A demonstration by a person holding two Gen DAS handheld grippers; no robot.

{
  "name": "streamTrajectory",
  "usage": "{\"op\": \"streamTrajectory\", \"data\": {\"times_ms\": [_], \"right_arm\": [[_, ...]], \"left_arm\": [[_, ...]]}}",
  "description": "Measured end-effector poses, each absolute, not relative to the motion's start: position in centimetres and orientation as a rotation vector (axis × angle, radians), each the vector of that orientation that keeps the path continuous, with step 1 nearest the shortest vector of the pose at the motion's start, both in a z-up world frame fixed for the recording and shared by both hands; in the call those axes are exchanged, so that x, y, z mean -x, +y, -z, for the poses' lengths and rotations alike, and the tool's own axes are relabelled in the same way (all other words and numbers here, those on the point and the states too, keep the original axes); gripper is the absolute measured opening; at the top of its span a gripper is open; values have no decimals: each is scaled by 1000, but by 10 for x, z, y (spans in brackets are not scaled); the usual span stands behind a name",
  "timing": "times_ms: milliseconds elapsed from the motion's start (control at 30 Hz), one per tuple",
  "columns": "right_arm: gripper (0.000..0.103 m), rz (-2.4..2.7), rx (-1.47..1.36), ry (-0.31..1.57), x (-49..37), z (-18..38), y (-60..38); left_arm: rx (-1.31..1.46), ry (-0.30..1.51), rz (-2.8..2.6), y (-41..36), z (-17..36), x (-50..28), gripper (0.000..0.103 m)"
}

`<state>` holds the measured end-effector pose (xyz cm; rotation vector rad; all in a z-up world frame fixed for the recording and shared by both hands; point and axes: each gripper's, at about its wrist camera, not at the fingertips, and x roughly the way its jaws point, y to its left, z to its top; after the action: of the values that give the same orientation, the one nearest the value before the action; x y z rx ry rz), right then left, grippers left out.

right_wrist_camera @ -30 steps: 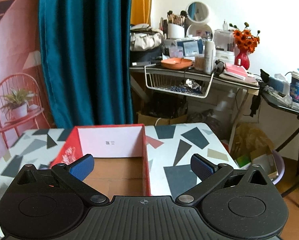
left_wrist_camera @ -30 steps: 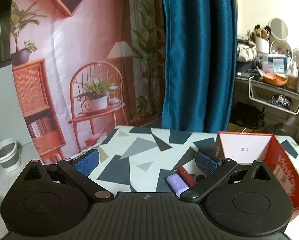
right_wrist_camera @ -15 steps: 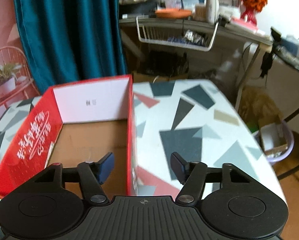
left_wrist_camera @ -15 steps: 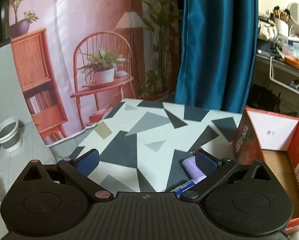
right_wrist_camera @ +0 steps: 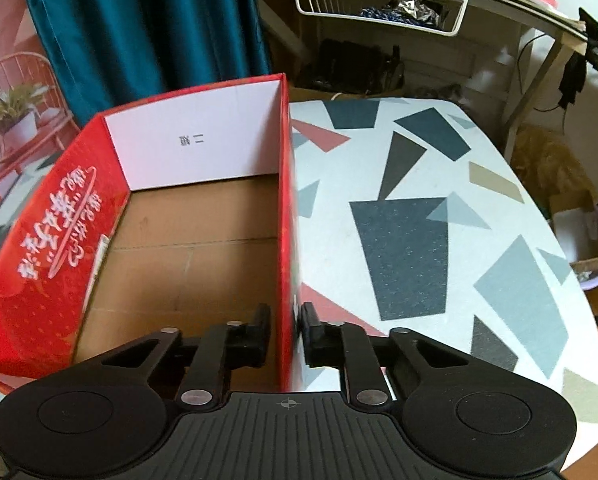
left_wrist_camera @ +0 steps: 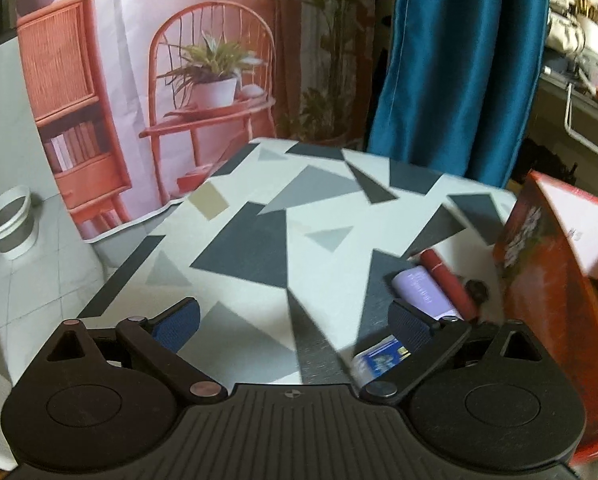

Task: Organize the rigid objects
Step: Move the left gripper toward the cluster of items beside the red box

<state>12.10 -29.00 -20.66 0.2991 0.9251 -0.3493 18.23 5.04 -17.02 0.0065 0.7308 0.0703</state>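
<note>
While your right gripper [right_wrist_camera: 286, 330] has its fingers clamped on the red box [right_wrist_camera: 39, 280] wall, any tug could drag or tip the empty box — hold it steady. Your left gripper [left_wrist_camera: 295, 322], fingers wide and starting to close on nothing, sits beside the lilac tube [left_wrist_camera: 423, 292], red tube [left_wrist_camera: 449, 280] and blue item [left_wrist_camera: 383, 358] just left of the box — a misaimed pinch may scatter them across the bench [left_wrist_camera: 259, 248].

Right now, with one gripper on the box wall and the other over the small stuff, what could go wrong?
1. The right gripper pinches only the thin wall of the red box; a pull could bend the wall or drag the box.
2. The left gripper, jaws closing, hangs over bare table; the purple case, red tube and blue packet lie outside its right finger, which may knock them.
</note>
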Motion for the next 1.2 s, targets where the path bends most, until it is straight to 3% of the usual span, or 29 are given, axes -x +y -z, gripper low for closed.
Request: {"op": "streamTrajectory", "data": {"times_ms": [67, 433, 567, 933, 1200], "right_arm": [[10, 348, -301, 925, -121, 208, -291], [10, 349, -275, 923, -121, 208, -290], [10, 344, -269, 922, -121, 208, -290], [11, 423, -290, 911, -109, 206, -305], [10, 422, -279, 907, -104, 206, -305]], "left_arm": [[-2, 753, -48, 52, 177, -185, 93], [-11, 856, 120, 21, 208, -180, 92], [-61, 854, 184, 6, 212, -172, 83], [-46, 855, 248, -10, 216, -167, 81], [-41, 856, 400, -41, 220, -163, 52]]}}
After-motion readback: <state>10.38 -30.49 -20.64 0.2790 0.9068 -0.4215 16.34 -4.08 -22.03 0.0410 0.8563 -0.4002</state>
